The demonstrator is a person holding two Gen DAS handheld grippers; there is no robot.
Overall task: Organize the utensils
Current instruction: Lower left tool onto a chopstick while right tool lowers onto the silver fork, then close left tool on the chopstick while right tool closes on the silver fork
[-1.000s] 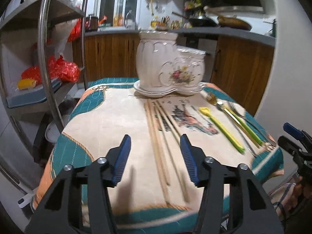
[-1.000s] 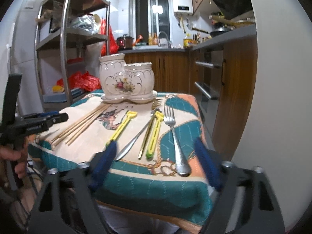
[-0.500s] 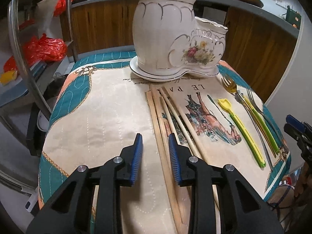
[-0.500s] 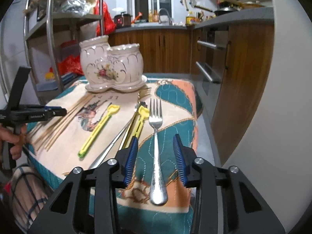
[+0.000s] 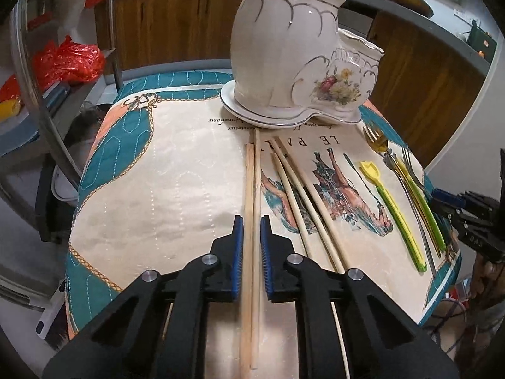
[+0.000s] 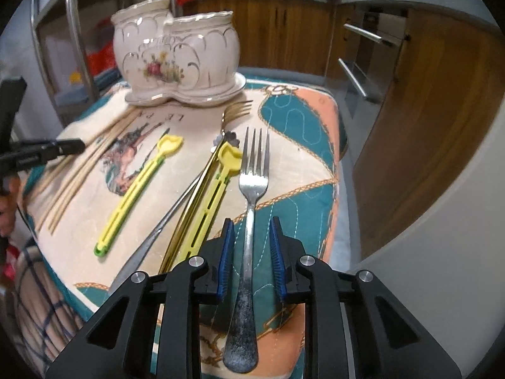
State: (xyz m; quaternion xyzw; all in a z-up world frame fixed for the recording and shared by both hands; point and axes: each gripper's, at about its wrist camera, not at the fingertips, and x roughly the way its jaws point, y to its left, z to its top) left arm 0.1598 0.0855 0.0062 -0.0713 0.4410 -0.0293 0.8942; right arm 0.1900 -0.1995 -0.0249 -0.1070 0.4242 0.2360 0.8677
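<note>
Two wooden chopsticks (image 5: 252,183) lie side by side on the patterned tablecloth (image 5: 157,173). My left gripper (image 5: 252,224) is closing on this pair, and its blue pads touch both sides. More chopsticks (image 5: 303,189) lie just to the right. A white flowered ceramic holder (image 5: 284,57) with two compartments stands at the far end. In the right wrist view a silver fork (image 6: 254,173) lies with its handle between the closing jaws of my right gripper (image 6: 251,224), with gaps on both sides. Two yellow-green utensils (image 6: 135,195) (image 6: 214,195) lie to its left.
A gold fork (image 6: 236,109) and a slim silver utensil (image 6: 176,211) lie among the yellow ones. A metal shelf rack (image 5: 31,63) with red bags (image 5: 69,60) stands to the left of the table. Wooden cabinets (image 6: 410,126) and a pale wall (image 6: 442,252) close in on the right.
Both grippers have moved forward over the table and tipped down. The left jaws have narrowed onto the two chopsticks. The right jaws have narrowed around the fork handle.
</note>
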